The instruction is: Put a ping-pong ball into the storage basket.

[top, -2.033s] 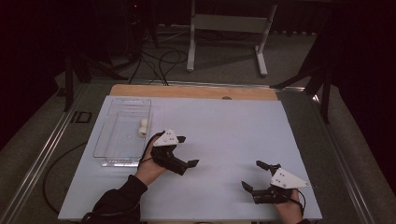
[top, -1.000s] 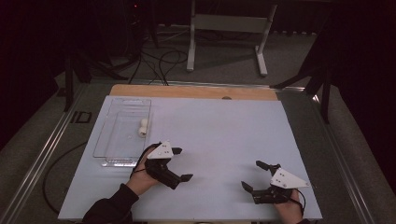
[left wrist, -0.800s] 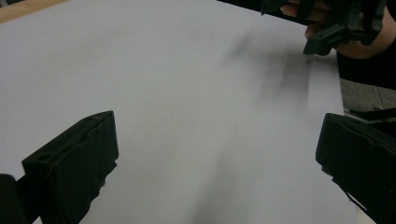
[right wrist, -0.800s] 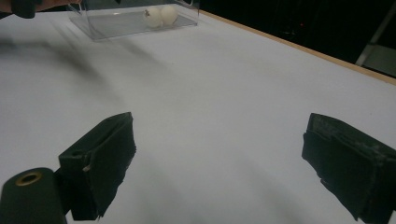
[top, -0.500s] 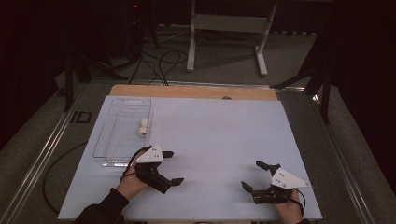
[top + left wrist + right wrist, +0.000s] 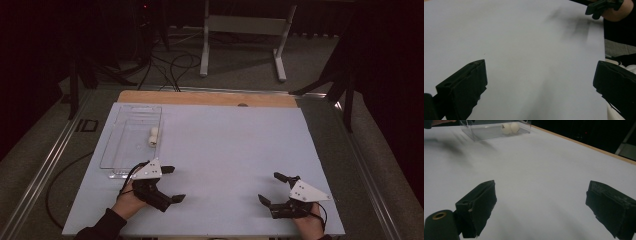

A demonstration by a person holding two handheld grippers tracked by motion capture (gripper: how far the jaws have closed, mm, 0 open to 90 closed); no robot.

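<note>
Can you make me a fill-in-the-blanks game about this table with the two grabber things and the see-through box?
1. The two white balls lie inside the clear ____.
2. The left gripper has its jaws ____, with nothing between them.
3. The clear tray sits on the ____ side of the white table top in the high view.
4. The right gripper holds ____.

Missing words: tray; open; left; nothing

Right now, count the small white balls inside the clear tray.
2. Both white balls lie touching each other against the right wall of the clear tray, about midway along it. The right gripper view shows the pair too.
</note>
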